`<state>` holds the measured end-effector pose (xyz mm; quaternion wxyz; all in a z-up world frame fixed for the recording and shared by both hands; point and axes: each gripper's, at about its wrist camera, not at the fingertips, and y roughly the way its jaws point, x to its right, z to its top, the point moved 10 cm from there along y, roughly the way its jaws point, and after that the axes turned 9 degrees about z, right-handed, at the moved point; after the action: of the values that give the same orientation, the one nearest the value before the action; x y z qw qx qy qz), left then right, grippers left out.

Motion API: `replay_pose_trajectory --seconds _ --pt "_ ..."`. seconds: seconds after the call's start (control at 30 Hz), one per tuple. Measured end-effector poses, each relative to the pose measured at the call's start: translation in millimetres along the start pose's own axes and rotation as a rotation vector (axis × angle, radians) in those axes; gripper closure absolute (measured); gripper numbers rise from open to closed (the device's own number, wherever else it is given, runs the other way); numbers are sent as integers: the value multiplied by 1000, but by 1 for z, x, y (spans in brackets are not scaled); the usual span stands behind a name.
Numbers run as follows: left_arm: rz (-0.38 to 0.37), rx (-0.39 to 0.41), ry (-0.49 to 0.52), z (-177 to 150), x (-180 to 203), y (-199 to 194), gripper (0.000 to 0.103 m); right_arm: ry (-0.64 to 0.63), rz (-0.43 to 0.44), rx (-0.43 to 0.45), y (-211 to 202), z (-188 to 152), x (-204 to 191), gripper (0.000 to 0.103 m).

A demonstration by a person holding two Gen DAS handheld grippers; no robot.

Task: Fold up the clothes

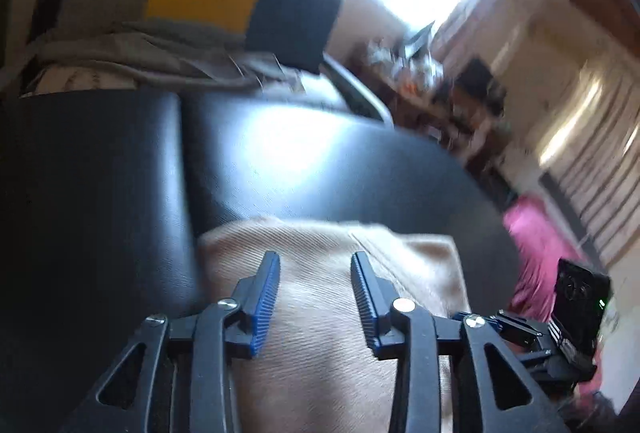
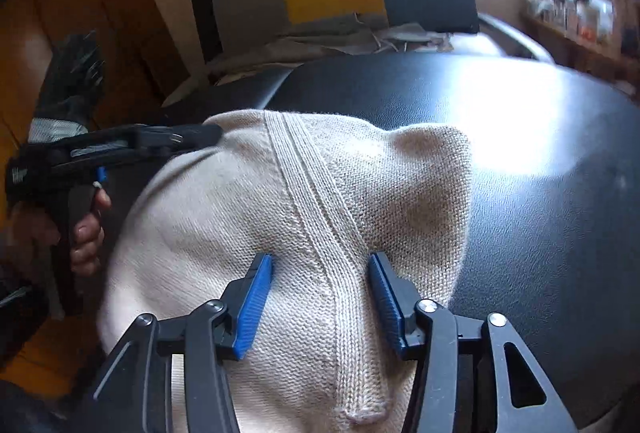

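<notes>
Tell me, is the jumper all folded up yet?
Nearly, it seems. Done: the beige jumper lies in a compact bundle on the black seat. In hand: nothing is pinched; the right hand-held gripper and the left hand-held gripper are both open above it. Left: perhaps smoothing the raised corner, and the grey clothes heaped further back look unfolded.

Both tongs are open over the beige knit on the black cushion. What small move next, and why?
Probably lower the right tongs and close them on the ribbed band running between their open pads. The beige knit lies bunched on the black cushion, and neither the right nor the left tongs grip it.
</notes>
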<state>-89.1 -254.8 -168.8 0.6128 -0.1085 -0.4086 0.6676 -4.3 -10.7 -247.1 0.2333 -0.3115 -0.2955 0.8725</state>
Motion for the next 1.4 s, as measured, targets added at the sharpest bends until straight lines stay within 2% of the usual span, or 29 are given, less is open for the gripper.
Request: replay_pose_trajectory --seconds 0.07,0.1,0.13,0.2,0.27,0.37,0.4,0.5,0.57,0.6,0.63,0.7,0.77,0.83,0.93,1.0,1.1,1.2,1.27,1.4 --pt "-30 -6 -41 2 -20 -11 54 75 52 23 -17 5 4 37" --pt "-46 -19 -61 0 -31 -14 51 119 83 40 -26 7 7 19" --pt "-60 -43 -77 -6 -39 -14 48 161 114 51 -35 8 12 5" --pt "-84 -100 -107 -22 -53 -8 46 215 141 41 -43 2 24 4" --pt "-146 -157 -136 -40 -54 -1 46 271 155 -7 -40 -9 36 4" --pt "-261 -241 -123 -66 -33 16 45 319 176 -106 -21 -27 42 4" --pt "-276 -244 -113 -69 -26 21 43 313 186 -122 -15 -30 40 0" --pt "-296 -245 -125 -72 -19 36 30 261 231 -118 0 -23 28 0" --pt "-296 -239 -123 -70 -15 38 30 248 250 -109 10 -18 22 0" --pt "-309 -241 -114 -71 -11 39 33 233 243 -90 13 -15 21 0" --pt "-324 -241 -112 -71 -8 39 44 217 236 -76 16 -12 20 0" --pt "-328 -226 -122 -74 -9 40 54 176 222 -74 19 -11 17 0" --pt "-334 -202 -155 -71 -10 36 63 157 199 -78 20 -11 14 13" --pt "-346 -163 -188 -67 -11 25 68 159 180 -83 19 -12 8 53" --pt "-368 -67 -202 -57 -22 -10 70 178 224 -87 19 -10 -13 55" --pt "-381 -3 -211 -49 -30 -35 71 202 306 -90 24 -8 -36 56" --pt "-330 112 -207 -42 -58 -91 71 193 459 -109 42 1 -91 56" --pt "-248 281 -221 -23 -100 -167 71 106 598 -134 59 23 -168 56" --pt "-165 409 -218 -7 -131 -227 71 26 691 -145 68 43 -226 56" --pt "16 630 -185 24 -182 -339 71 -179 879 -153 79 93 -367 56"
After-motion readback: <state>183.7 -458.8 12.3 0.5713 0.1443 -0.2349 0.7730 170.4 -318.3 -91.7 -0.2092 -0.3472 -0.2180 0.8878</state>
